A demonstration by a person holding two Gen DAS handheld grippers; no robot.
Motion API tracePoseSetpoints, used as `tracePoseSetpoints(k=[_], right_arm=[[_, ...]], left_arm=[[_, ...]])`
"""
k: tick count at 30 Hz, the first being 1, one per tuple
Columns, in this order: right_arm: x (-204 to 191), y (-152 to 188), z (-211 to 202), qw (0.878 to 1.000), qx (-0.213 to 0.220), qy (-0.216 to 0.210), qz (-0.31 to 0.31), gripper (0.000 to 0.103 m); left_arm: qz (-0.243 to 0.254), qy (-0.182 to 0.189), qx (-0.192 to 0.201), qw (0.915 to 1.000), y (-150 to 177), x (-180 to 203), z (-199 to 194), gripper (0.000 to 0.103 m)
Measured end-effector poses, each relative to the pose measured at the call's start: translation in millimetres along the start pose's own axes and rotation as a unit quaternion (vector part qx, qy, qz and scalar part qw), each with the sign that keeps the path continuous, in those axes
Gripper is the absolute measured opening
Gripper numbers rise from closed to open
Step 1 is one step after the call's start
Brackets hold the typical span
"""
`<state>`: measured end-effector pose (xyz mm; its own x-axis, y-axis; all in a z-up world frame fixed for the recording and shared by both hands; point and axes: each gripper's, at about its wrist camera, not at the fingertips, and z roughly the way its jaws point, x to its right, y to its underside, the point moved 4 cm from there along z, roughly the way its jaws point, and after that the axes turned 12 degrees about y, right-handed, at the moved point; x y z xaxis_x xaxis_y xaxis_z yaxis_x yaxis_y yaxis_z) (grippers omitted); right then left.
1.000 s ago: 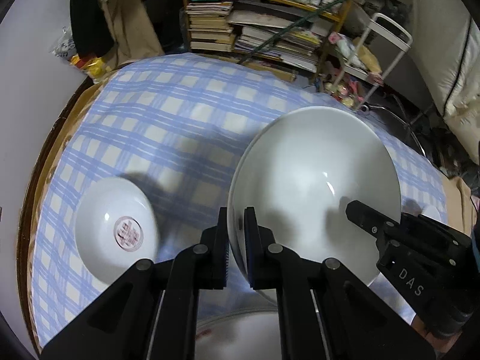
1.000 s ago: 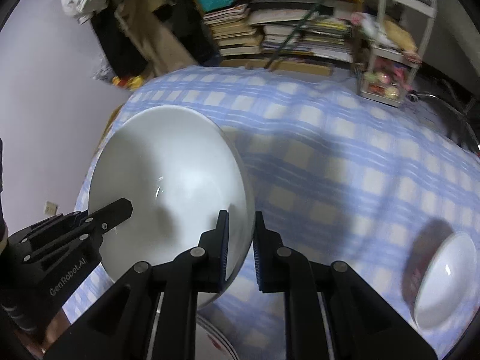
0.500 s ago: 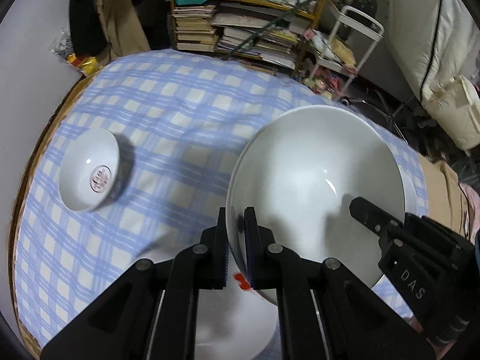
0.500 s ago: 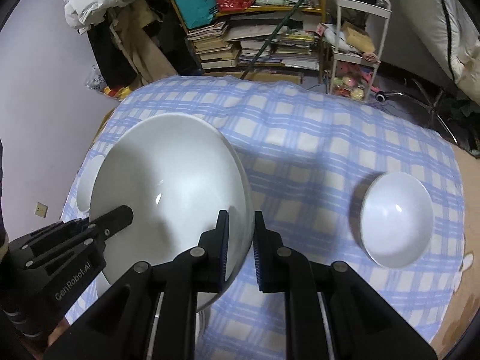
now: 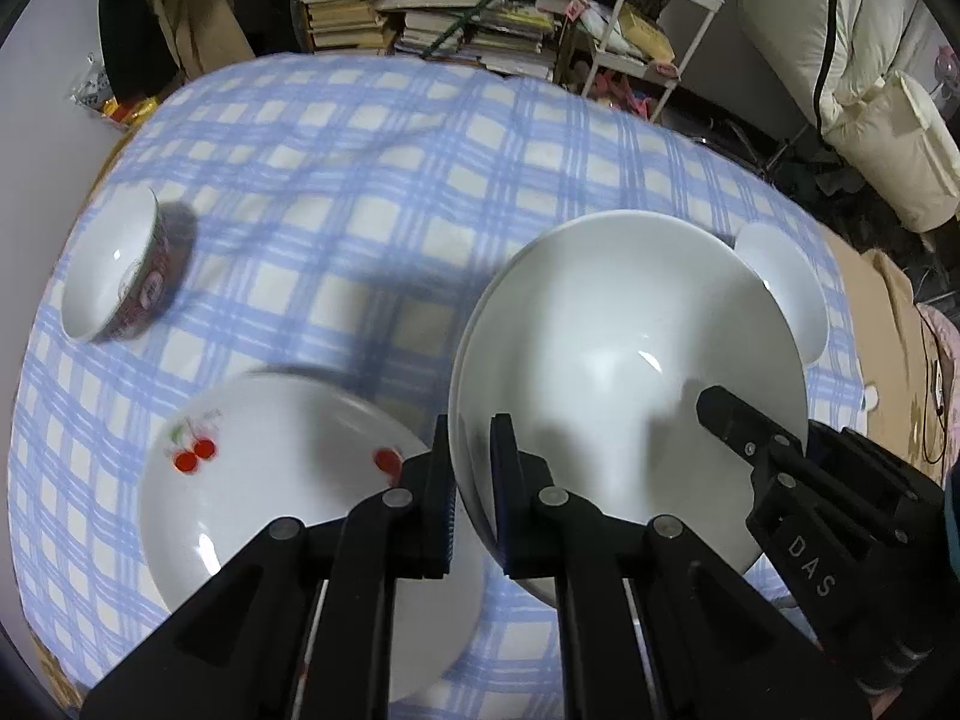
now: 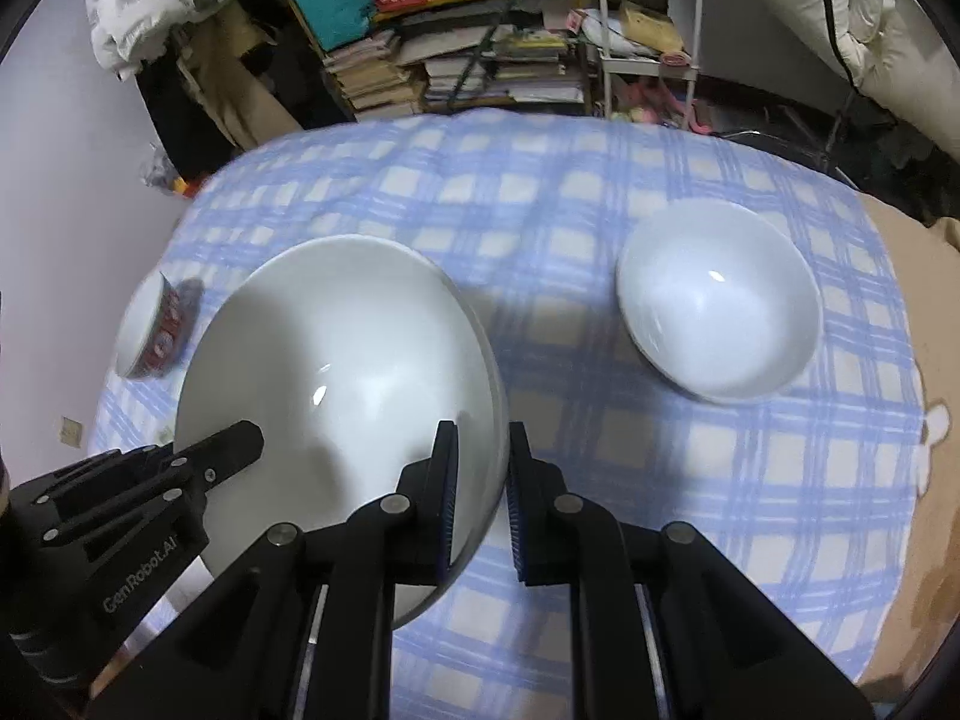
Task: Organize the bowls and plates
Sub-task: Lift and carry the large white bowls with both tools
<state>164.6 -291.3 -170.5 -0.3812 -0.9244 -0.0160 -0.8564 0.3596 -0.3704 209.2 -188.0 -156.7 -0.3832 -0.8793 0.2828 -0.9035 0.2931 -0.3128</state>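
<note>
Both grippers hold one large white bowl (image 5: 624, 360) above the blue checked table. My left gripper (image 5: 471, 468) is shut on its left rim. My right gripper (image 6: 480, 468) is shut on its right rim; the bowl also shows in the right wrist view (image 6: 342, 372). A white plate with red cherries (image 5: 288, 480) lies on the cloth below and left of the bowl. A small bowl with a red patterned outside (image 5: 114, 276) sits at the left, also in the right wrist view (image 6: 150, 330). A plain white bowl (image 6: 720, 318) sits at the right, partly hidden behind the held bowl (image 5: 786, 282).
The round table carries a blue checked cloth (image 5: 372, 138). Behind it stand shelves of stacked books (image 5: 456, 6), a white wire rack (image 5: 648, 18) and white bedding (image 5: 858, 60). A light wall is at the left.
Both grippers have risen and drawn back with the large bowl. The cherry plate below has come into full view, and the small bowls now look farther away.
</note>
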Motion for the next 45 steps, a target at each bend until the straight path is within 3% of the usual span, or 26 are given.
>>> tracePoseSetpoints(k=[4,11,18,36,37,45], right_arm=[[5.4,10.1,0.3,1.0,0.004,0.024,-0.01,0.016],[12.0,25.1,25.1,0.999,-0.044,-0.005,0.001,0.016],[17.6,30.4,41.6,0.997,-0.072,0.005,0.013,0.016],[24.8,29.6,33.9,0.998,-0.056,-0.006,0.022,0.016],[24.5,29.3,33.7,0.998,-0.055,-0.004,0.02,0.012],[27.5,27.0,31.7,0.998,-0.047,-0.007,0.031,0.009]], left_arm=[[0.01,-0.009,-0.006,0.9999,12.3,9.1,8.5,0.012],[-0.006,-0.019,-0.017,0.9996,25.8,5.8,19.6,0.012],[0.007,-0.025,-0.022,0.9994,32.5,12.8,22.3,0.012],[0.005,-0.033,-0.023,0.9992,33.4,11.6,23.1,0.012],[0.004,-0.034,-0.023,0.9992,33.3,11.2,22.9,0.012],[0.004,-0.015,-0.006,0.9999,30.1,9.9,11.7,0.012]])
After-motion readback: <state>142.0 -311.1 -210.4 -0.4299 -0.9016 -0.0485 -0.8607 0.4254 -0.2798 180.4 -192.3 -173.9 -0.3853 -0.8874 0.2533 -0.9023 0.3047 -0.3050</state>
